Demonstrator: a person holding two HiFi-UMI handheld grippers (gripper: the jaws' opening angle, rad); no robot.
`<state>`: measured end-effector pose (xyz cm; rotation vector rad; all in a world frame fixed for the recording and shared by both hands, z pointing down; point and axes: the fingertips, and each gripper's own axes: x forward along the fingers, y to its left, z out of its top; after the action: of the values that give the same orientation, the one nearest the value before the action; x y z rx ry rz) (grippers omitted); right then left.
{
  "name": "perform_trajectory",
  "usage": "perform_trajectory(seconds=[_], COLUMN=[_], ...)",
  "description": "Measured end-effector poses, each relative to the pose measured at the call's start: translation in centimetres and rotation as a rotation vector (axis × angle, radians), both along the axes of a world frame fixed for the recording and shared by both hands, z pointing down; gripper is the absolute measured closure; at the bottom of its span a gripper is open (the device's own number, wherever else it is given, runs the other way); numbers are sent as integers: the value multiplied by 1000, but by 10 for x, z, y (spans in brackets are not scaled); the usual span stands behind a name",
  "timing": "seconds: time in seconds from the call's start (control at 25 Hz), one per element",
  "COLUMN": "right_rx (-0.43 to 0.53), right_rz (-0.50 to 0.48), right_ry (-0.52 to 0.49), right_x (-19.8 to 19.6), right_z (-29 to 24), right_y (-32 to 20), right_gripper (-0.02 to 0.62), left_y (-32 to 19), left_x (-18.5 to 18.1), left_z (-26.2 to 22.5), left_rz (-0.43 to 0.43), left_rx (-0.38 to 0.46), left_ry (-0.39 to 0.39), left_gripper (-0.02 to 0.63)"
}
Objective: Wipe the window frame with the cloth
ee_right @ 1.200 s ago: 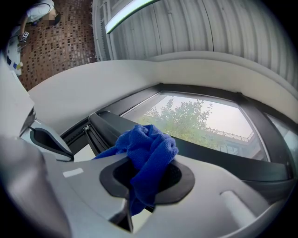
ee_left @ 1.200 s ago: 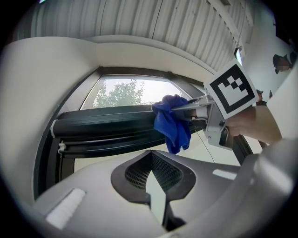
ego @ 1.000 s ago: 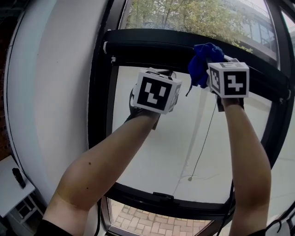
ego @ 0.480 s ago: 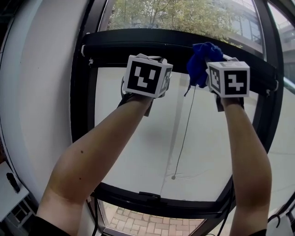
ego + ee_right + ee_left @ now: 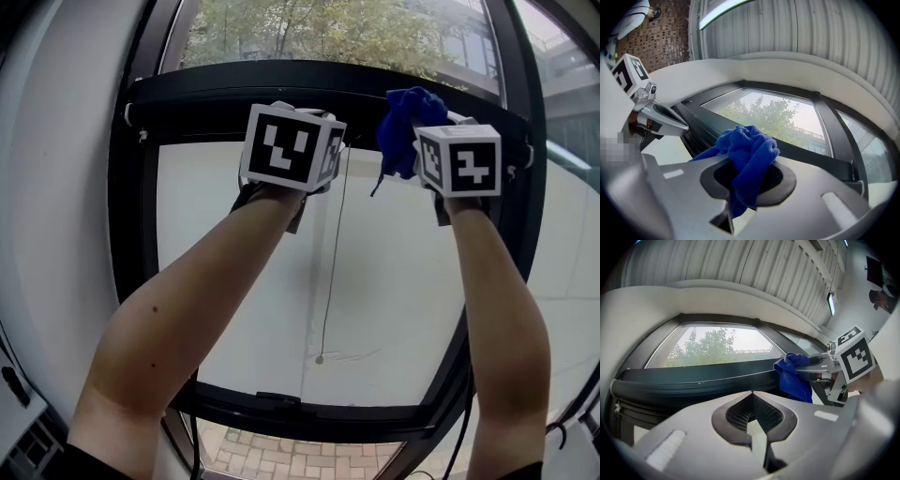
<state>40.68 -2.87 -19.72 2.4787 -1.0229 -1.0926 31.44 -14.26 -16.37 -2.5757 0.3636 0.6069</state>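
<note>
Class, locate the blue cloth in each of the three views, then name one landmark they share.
Head view: blue cloth upper right of centre, against the black frame bar.
Left gripper view: right of centre, held by the right gripper.
Right gripper view: centre, clamped between that gripper's jaws.
Shared landmark: the black frame bar, seen in all three.

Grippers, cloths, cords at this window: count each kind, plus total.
grippers: 2 (left gripper, right gripper)
cloth, blue: 1
pull cord: 1
total: 4
</note>
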Motion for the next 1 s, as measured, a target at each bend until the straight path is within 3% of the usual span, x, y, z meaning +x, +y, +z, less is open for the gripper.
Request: perform_trajectory(seconds=[0.24, 0.48, 0.72, 1.0], right_rx=[7, 36, 44, 62], right_rz=[37, 45, 76, 108], right_ry=[-4, -28, -28, -51], right_x=[29, 59, 82, 108], right_z=[0, -1, -1, -2], right_y=[40, 87, 122, 167], right_gripper=[511, 511, 511, 511], left_y=[41, 73, 105, 142], left_x=[36, 61, 87, 106], left_z=[10, 12, 12, 10], left_rz=[115, 87, 161, 170], left_rx=[-25, 0, -29, 31], left_ry=[-44, -45, -50, -34], left_gripper=[612, 612, 612, 612])
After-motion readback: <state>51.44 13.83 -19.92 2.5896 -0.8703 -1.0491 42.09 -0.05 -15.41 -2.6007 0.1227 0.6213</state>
